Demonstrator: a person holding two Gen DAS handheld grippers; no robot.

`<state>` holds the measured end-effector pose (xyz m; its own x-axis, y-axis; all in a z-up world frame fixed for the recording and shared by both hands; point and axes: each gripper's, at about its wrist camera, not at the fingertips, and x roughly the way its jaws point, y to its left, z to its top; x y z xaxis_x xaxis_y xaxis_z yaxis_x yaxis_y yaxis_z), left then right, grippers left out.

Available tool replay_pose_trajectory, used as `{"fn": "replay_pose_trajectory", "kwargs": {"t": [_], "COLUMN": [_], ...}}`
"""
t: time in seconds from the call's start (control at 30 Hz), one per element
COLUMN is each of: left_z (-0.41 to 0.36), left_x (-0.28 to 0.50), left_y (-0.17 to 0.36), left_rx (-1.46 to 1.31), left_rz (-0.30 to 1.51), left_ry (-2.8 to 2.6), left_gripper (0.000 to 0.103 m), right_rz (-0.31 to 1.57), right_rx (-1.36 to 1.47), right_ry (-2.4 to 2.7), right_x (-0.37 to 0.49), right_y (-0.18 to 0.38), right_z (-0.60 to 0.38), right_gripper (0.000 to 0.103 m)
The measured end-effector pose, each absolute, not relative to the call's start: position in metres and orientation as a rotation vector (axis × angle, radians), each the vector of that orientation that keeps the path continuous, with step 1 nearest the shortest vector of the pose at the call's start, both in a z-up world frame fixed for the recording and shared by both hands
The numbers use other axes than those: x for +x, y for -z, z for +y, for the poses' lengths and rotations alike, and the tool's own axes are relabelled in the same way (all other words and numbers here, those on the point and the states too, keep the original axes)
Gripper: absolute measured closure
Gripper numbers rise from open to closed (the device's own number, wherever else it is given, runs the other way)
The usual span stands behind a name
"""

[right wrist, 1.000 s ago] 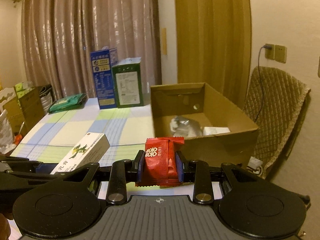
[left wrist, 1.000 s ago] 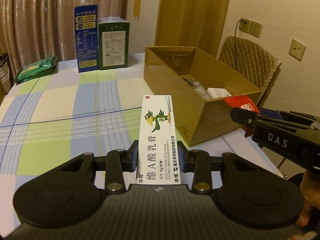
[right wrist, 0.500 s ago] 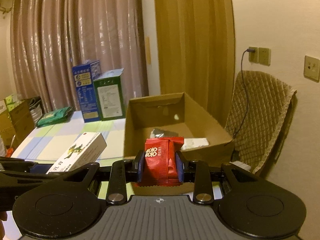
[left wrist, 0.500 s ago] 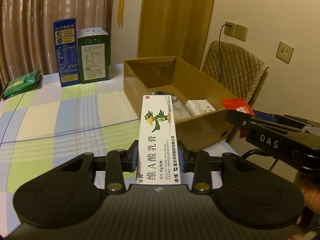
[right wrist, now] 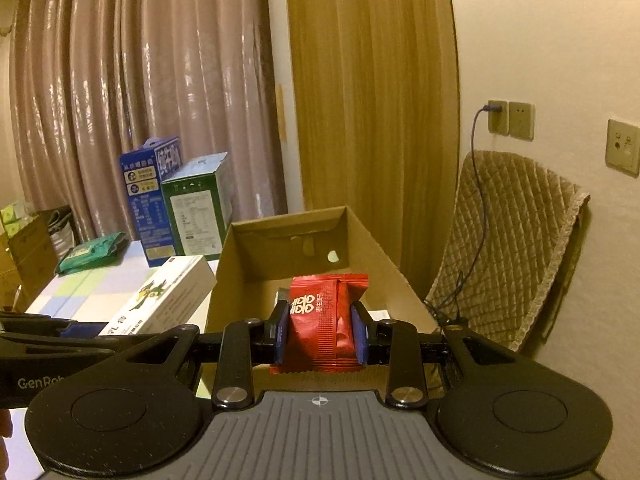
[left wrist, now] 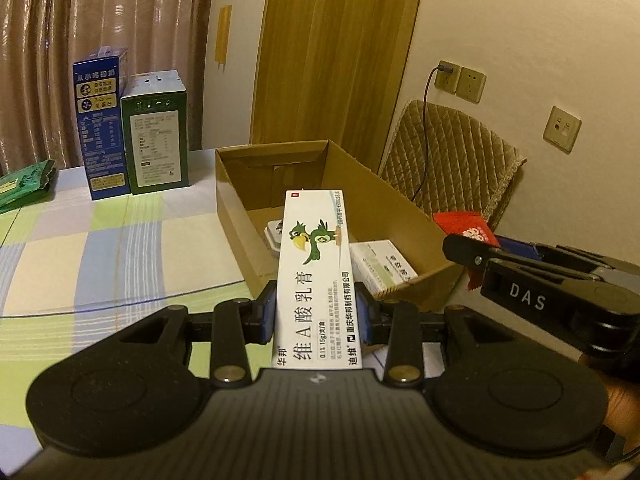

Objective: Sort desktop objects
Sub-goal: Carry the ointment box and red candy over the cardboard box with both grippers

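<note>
Tongs in our left hand (left wrist: 316, 316) clamp the white ointment carton (left wrist: 316, 280) at mid-frame, its far end over the open cardboard box (left wrist: 400, 216), ready, we judge, to drop in. Our right tongs (right wrist: 320, 330) pinch a red snack packet (right wrist: 324, 320) low in the centre, also facing the box. We read "维A酸乳膏" and "华邦" beside a green parrot; "DAS" marks the right tongs at the frame's right. Milk cartons (left wrist: 132, 132) stand upper left on the bench (left wrist: 120, 248).
</note>
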<state>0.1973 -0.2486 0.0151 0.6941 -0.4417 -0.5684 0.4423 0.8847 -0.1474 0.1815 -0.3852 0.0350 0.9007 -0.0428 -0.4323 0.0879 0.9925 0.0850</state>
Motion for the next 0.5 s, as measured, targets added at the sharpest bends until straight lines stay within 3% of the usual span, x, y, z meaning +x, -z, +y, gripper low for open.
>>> {"fn": "replay_pose_trajectory", "kwargs": {"t": [0.5], "left_z": [-0.269], "left_x": [0.227], "left_y": [-0.016], "left_rx": [0.002], "left_rz": [0.641], "left_ry": [0.506], "left_gripper": [0.070], "right_rz": [0.467], "right_rx": [0.087], "right_ry": [0.052], "right_x": [0.216], "right_y": [-0.031], "right_z": [-0.400], "right_gripper": [0.074]}}
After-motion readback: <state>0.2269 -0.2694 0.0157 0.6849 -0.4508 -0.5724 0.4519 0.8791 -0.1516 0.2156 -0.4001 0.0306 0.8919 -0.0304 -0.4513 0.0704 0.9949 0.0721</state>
